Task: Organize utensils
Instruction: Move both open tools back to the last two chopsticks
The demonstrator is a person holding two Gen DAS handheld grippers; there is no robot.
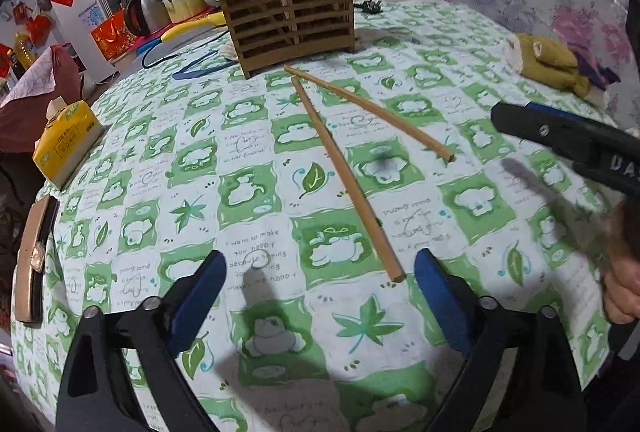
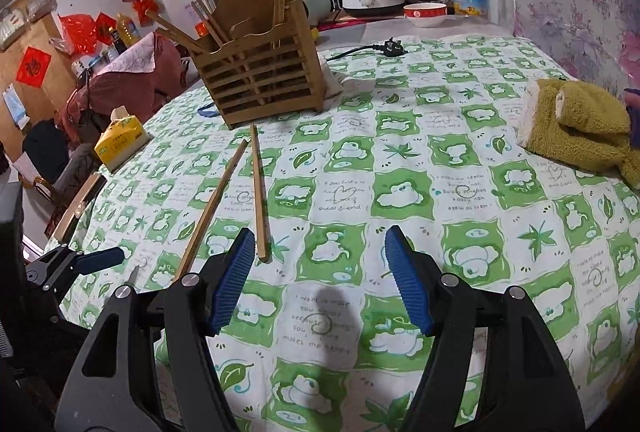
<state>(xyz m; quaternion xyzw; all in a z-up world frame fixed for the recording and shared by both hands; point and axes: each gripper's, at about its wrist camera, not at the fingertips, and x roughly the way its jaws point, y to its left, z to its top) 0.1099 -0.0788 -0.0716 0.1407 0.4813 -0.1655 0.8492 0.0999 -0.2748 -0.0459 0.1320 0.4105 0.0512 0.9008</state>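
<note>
Green-checked tablecloth [image 2: 400, 160], two loose chopsticks [image 1: 348, 178] before slatted holder [image 1: 288, 20], tissue pack [image 1: 66, 144] aside, both tongs [image 1: 320, 296] [image 2: 320, 280] released

Yellow tissue pack [image 1: 66, 140] at tablecloth [image 1: 256, 192] edge; olive towel [image 2: 580, 124] right; black plug [image 2: 390, 48] behind.

The left hand-held gripper [image 1: 320, 296] hangs at 6 o'clock over the counter [image 1: 256, 192], its blue pads wide apart and holding nothing. Two chopsticks [image 1: 344, 172] lie loose on the green-checked cloth in a narrow V, tips nearly meeting just before the slatted wooden holder [image 1: 286, 18] at 12 o'clock, where more chopsticks stand upright. The right hand-held gripper [image 1: 568, 140] reaches in from 3 o'clock; its jaw state cannot be told. A yellow tissue pack [image 1: 66, 142] sits at 9 o'clock, an olive towel [image 1: 554, 66] at 2 o'clock.
</note>
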